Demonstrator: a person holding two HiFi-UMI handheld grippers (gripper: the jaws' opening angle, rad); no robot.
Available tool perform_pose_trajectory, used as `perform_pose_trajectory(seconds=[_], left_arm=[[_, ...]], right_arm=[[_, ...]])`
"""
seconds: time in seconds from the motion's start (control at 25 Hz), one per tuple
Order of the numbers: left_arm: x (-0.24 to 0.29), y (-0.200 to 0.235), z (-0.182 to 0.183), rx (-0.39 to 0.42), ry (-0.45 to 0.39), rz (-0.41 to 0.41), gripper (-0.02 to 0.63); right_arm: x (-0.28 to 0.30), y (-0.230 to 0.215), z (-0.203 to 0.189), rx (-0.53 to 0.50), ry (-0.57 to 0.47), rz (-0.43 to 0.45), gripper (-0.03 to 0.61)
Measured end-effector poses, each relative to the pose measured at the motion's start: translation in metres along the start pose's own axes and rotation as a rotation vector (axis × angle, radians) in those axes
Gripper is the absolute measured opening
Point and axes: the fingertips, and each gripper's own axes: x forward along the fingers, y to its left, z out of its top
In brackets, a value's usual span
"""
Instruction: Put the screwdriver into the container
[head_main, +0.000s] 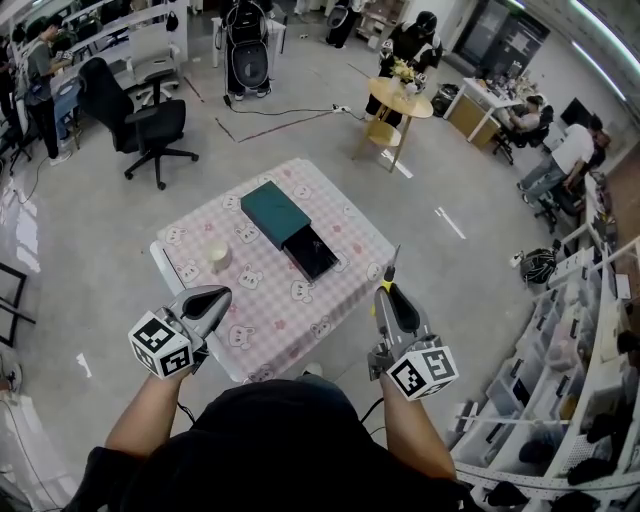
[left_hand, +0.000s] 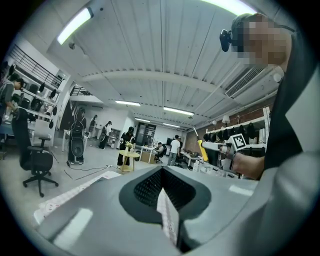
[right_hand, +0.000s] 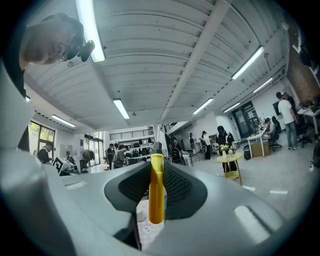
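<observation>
The right tongs (head_main: 388, 296) clamp the screwdriver (right_hand: 156, 190) upright over the desk's (head_main: 262, 335) near right edge, the left tongs (head_main: 214, 300) are closed and empty, so carrying it to the open container (head_main: 312, 253) mid-desk and releasing it there seem to remain.

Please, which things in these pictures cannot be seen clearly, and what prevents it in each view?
- Head view: the container; its dark open part is too small and dark to show whether it is empty.
- Head view: the screwdriver; its tip is too small to tell the type.
- Head view: the cream round object is too small to name.
- Right gripper view: the container is absent, and the right gripper fills the lower picture.
</observation>
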Motion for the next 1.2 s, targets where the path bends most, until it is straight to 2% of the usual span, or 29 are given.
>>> perform_pose_trajectory(seconds=[0.6, 1.2], left_arm=[[-0.016, 0.013, 0.0, 0.002, -0.012, 0.048, 0.0], [-0.002, 0.031, -0.003, 0.0, 0.001, 0.096, 0.0]], right_arm=[[0.014, -0.005, -0.01, 0.002, 0.022, 0.022, 0.109], [0.052, -0.036, -0.033, 0.017, 0.056, 0.049, 0.109]])
